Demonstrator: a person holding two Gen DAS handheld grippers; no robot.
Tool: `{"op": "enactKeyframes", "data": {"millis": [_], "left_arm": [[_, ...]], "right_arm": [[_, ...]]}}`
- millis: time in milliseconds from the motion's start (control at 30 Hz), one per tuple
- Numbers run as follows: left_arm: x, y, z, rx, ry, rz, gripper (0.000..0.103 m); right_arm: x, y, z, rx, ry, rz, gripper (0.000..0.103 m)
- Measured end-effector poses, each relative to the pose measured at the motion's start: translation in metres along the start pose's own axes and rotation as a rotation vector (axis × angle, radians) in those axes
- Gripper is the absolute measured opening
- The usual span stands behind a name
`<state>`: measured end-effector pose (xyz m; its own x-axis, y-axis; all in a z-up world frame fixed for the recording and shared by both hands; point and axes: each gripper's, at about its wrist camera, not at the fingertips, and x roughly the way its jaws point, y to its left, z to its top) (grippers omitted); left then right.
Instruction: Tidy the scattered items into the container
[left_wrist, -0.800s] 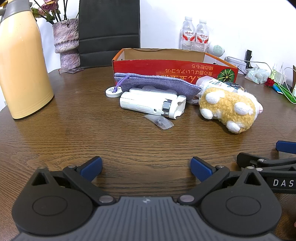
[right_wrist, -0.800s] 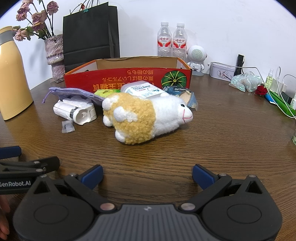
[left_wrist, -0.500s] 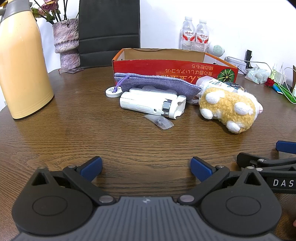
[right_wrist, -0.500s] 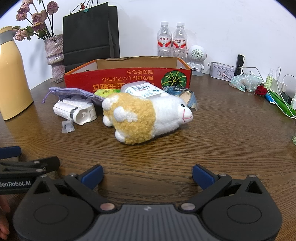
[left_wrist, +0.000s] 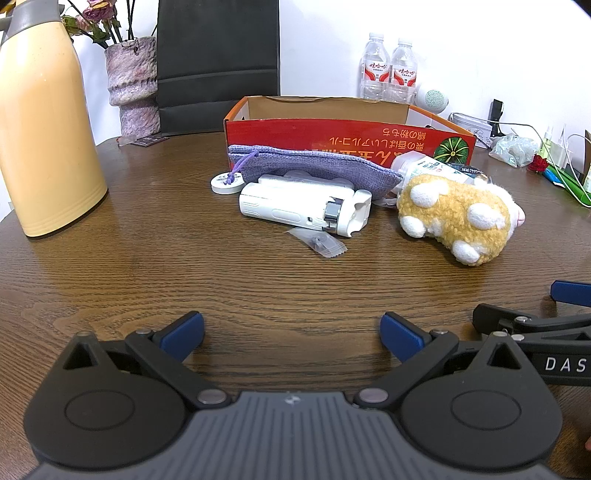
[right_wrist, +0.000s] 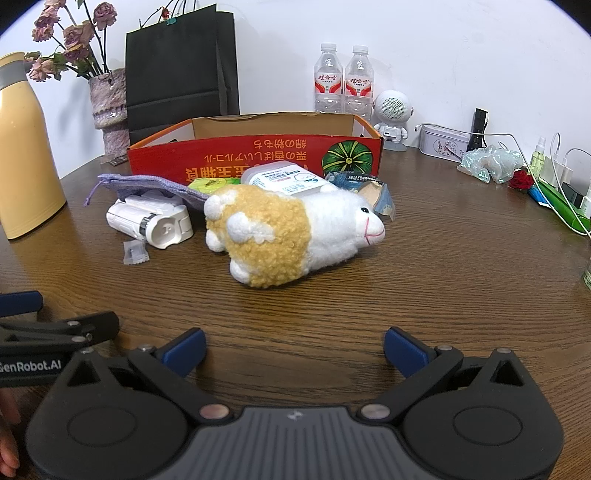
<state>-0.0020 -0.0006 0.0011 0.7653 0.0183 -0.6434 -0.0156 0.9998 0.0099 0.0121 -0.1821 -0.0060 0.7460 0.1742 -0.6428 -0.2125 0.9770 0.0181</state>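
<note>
While the dark wooden table (left_wrist: 147, 258) stands against a white wall, a red cardboard box (right_wrist: 258, 155) sits behind a plush sheep (right_wrist: 291, 236), a white device (left_wrist: 303, 208) and a purple pouch (left_wrist: 314, 166). Both the left gripper (left_wrist: 291, 332) and the right gripper (right_wrist: 295, 347) hover low over bare wood, tilted downward, jaws spread wide and empty.

Bright, even indoor light, sharp focus throughout, soft sheen on the wooden table (left_wrist: 155, 266), fisheye bending and dark vignetted corners
</note>
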Motion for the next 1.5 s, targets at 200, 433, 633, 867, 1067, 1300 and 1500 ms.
{"op": "enactKeyframes", "data": {"millis": [200,433,633,867,1067,1300,1500], "left_arm": [[0.0001,0.0000,0.0000,0.000,0.000,0.000,0.103],[0.0001,0.0000,0.0000,0.000,0.000,0.000,0.103],[0.0001,0.0001,0.0000,-0.001,0.000,0.000,0.103],[0.0000,0.0000,0.0000,0.000,0.001,0.001,0.103],[0.0000,0.0000,0.0000,-0.001,0.001,0.001,0.103],[0.0001,0.0000,0.0000,-0.001,0.001,0.001,0.103],[-0.0027,0.0039,-0.0004,0.030,-0.002,-0.039,0.103]], "right_arm": [[-0.0003,0.0001,0.0000,0.000,0.000,0.000,0.103],[-0.0005,0.0001,0.0001,0.000,0.000,0.000,0.103],[-0.0002,-0.0004,0.0004,0.000,0.000,0.000,0.103],[-0.0003,0.0001,0.0001,-0.001,0.000,0.001,0.103],[0.0001,-0.0001,0.0003,-0.001,0.000,0.001,0.103],[-0.0001,0.0005,0.0000,-0.001,0.001,0.001,0.103],[0.0024,0.0029,0.0059,-0.023,0.009,0.021,0.103]]}}
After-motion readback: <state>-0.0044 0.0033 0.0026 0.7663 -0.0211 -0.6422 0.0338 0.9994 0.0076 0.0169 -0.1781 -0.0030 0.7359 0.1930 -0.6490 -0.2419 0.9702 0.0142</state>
